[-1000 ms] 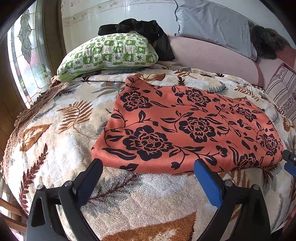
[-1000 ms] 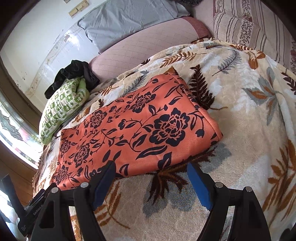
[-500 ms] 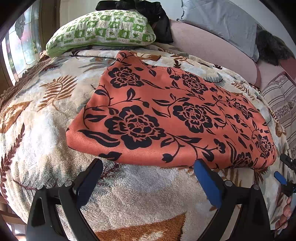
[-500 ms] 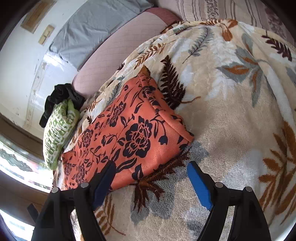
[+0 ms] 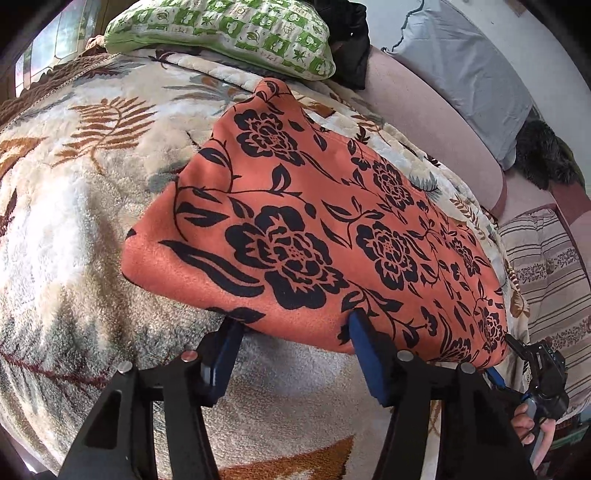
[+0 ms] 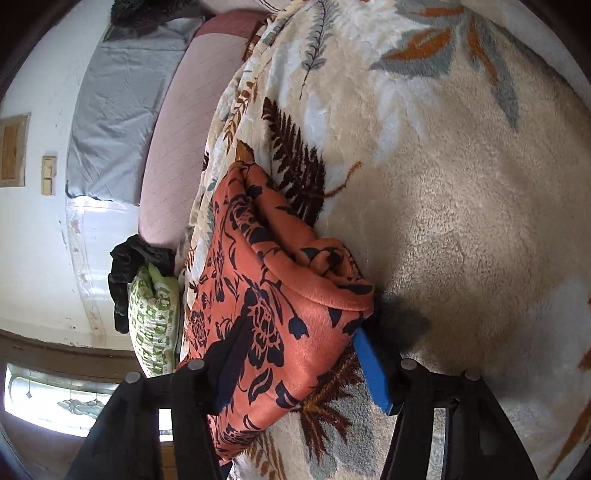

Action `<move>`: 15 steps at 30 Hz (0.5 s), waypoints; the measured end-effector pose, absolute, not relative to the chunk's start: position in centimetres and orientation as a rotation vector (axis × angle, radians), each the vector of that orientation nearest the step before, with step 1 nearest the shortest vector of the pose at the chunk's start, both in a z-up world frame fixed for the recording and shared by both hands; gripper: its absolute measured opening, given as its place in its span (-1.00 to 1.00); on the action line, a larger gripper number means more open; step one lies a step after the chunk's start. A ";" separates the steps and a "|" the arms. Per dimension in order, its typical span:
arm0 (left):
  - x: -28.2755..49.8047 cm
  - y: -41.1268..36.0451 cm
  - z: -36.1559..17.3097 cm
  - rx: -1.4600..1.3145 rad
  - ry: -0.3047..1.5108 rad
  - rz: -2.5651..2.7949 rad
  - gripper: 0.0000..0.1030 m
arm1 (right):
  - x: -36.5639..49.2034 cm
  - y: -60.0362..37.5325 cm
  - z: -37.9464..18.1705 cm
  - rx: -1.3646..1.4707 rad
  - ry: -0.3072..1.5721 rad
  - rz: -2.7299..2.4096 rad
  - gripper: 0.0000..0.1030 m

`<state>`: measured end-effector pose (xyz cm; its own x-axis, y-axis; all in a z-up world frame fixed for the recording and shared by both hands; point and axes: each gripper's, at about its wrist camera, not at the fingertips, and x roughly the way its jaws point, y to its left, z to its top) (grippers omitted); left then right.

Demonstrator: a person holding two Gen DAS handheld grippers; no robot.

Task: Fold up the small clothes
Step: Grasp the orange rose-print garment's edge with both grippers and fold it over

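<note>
Orange floral garment: soft, limp; both grippers, jaws just narrowing, straddle your 6 o'clock hem; grip there.

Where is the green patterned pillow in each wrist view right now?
Left wrist: green pillow at the top, left of centre, behind the orange floral cloth.
Right wrist: green pillow at lower left, turned on end, left of the cloth.
Shared landmark: black garment against the pillow.
</note>
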<state>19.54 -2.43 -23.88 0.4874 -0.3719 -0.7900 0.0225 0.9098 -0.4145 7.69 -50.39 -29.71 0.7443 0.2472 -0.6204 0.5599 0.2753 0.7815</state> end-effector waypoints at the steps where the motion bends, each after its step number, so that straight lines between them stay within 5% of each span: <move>1: 19.6 -2.3 -24.0 -0.393 1.047 -0.247 0.18 | 7.9 -50.5 -29.7 1.306 0.747 -0.244 0.16; 4: 20.2 -1.6 -24.7 -0.476 1.079 -0.250 0.39 | 8.8 -50.6 -29.9 1.308 0.740 -0.262 0.16; 9: 20.8 -1.6 -24.4 -0.524 1.058 -0.254 0.40 | 9.4 -49.9 -29.6 1.275 0.721 -0.279 0.19; 10: 21.1 -1.5 -24.6 -0.542 1.064 -0.255 0.39 | 9.5 -49.8 -29.5 1.259 0.723 -0.277 0.13; 12: 21.6 -1.2 -24.6 -0.583 1.058 -0.248 0.36 | 9.7 -49.4 -29.5 1.232 0.742 -0.272 -0.40; 15: 22.8 -0.5 -24.2 -0.627 1.038 -0.224 -0.21 | 10.0 -49.0 -29.4 1.184 0.752 -0.292 -0.58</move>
